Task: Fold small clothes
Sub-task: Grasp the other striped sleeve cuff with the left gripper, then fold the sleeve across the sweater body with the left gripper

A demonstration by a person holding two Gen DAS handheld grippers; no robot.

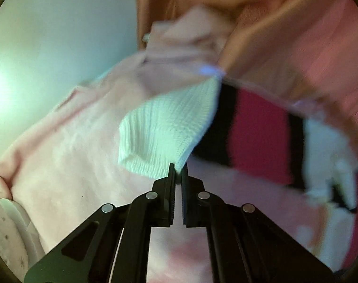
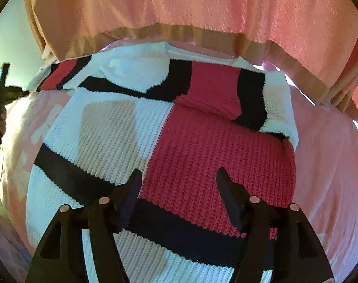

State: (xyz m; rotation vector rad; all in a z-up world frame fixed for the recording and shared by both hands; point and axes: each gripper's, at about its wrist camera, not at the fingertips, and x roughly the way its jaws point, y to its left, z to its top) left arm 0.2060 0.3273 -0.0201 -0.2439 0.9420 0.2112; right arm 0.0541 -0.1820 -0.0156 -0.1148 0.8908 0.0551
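A knitted sweater [image 2: 202, 146] in white, red, black and beige blocks lies spread on a pink bedcover [image 2: 325, 165]. My right gripper [image 2: 179, 176] is open just above the sweater's lower body, its fingers on either side of the white-red seam. My left gripper [image 1: 178, 168] is shut on the white cuff [image 1: 164, 129] of the sweater's sleeve [image 1: 256, 132] and holds it lifted above the bed. The left gripper also shows in the right wrist view [image 2: 4, 92] at the far left, beside the left sleeve [image 2: 61, 73].
A pale pink garment [image 1: 84, 127] lies crumpled on the bed to the left of the lifted sleeve. A pink-and-tan curtain [image 2: 202, 11] hangs right behind the bed. A pale wall [image 1: 49, 35] is at the left. White dotted fabric [image 1: 4, 235] sits at the lower left.
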